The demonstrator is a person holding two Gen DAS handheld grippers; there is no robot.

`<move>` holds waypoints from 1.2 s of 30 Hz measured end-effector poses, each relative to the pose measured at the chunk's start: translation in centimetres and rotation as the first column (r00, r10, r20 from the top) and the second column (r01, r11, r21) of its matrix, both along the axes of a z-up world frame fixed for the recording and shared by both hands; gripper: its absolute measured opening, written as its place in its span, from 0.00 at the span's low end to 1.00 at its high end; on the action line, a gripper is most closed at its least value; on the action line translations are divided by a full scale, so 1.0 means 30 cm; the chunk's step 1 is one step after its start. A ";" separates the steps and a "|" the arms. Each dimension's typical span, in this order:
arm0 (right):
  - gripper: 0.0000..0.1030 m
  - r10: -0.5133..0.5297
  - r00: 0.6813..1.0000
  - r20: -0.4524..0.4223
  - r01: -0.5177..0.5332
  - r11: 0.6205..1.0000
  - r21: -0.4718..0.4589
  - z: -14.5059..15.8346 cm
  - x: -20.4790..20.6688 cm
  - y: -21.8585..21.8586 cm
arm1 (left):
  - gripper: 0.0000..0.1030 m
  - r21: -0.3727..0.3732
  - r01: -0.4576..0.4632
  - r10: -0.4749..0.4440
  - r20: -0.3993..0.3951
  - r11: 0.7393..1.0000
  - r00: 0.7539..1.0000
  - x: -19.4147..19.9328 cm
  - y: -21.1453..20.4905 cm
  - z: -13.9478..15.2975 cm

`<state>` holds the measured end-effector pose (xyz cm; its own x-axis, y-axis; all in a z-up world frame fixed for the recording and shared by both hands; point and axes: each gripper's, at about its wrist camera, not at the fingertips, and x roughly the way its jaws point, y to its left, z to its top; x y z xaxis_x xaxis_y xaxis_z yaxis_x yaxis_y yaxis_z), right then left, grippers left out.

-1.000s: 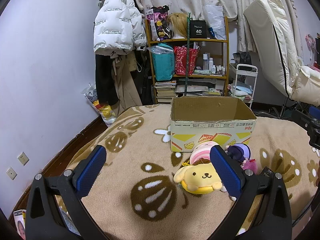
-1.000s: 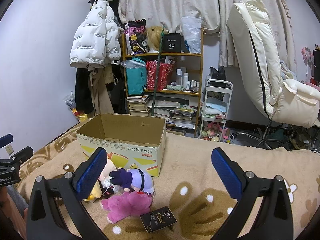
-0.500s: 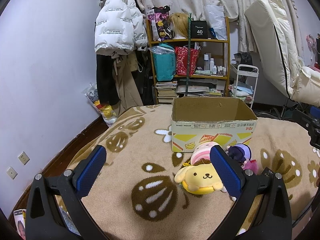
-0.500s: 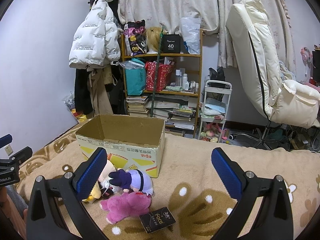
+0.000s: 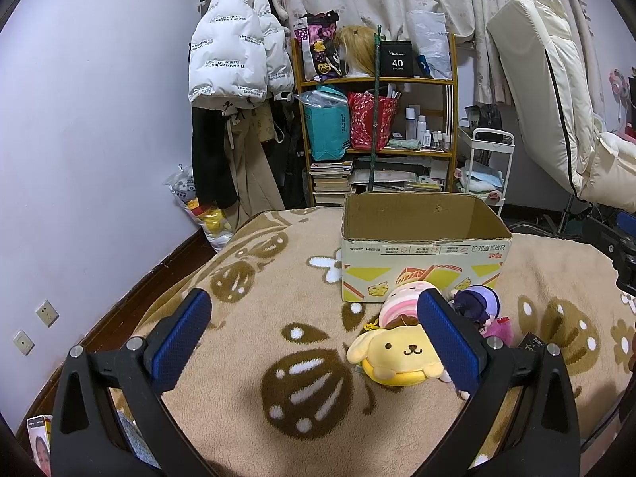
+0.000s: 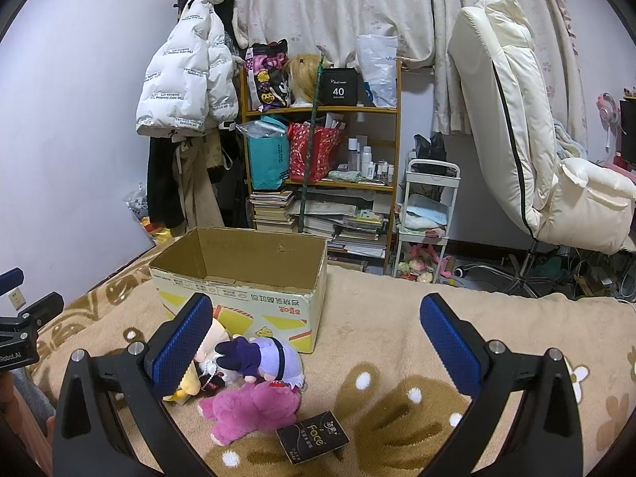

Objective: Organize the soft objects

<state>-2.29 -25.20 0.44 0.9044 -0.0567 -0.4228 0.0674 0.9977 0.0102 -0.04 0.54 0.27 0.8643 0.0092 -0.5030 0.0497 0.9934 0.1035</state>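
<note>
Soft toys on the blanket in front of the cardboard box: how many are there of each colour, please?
Yellow dog plush toy: 1
Pink bear plush toy: 1
Purple-haired plush doll: 1
Pink-striped plush doll: 1
Total: 4

Both views creep slightly forward: the open cardboard box [image 5: 425,246] and yellow plush dog [image 5: 397,355] sit marginally nearer than before.

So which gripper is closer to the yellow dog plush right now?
Left. The left gripper is open with the yellow dog plush just ahead by its right finger. The right gripper is open too; the plush shows only partly behind its left finger.
</note>
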 end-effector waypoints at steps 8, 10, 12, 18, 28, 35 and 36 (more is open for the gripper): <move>1.00 0.000 1.000 0.006 0.000 1.000 -0.003 -0.001 -0.002 -0.005 | 0.99 -0.004 -0.003 0.003 0.000 1.000 1.000 0.000 0.003 -0.002; 1.00 0.000 1.000 0.004 0.000 1.000 -0.002 0.004 -0.003 -0.011 | 0.99 -0.006 -0.004 0.004 -0.001 1.000 1.000 -0.001 0.003 -0.004; 1.00 -0.001 1.000 0.003 0.001 1.000 -0.002 0.004 -0.003 -0.009 | 0.99 -0.005 -0.003 0.003 -0.001 1.000 1.000 -0.001 0.005 -0.004; 1.00 -0.002 1.000 0.004 0.002 1.000 0.000 0.000 -0.002 -0.006 | 0.99 -0.004 -0.004 0.004 -0.001 1.000 1.000 0.000 0.007 -0.004; 1.00 -0.003 1.000 0.004 0.003 1.000 -0.002 0.008 -0.004 -0.016 | 0.99 -0.006 -0.004 0.004 -0.001 1.000 1.000 0.001 0.008 -0.004; 1.00 -0.003 1.000 0.004 0.003 1.000 -0.002 0.010 -0.003 -0.013 | 0.99 -0.005 -0.003 0.003 -0.002 1.000 1.000 0.000 0.007 -0.005; 1.00 -0.003 1.000 0.004 0.003 1.000 -0.002 0.010 -0.003 -0.016 | 0.99 -0.006 -0.002 0.002 -0.002 1.000 1.000 0.000 0.008 -0.005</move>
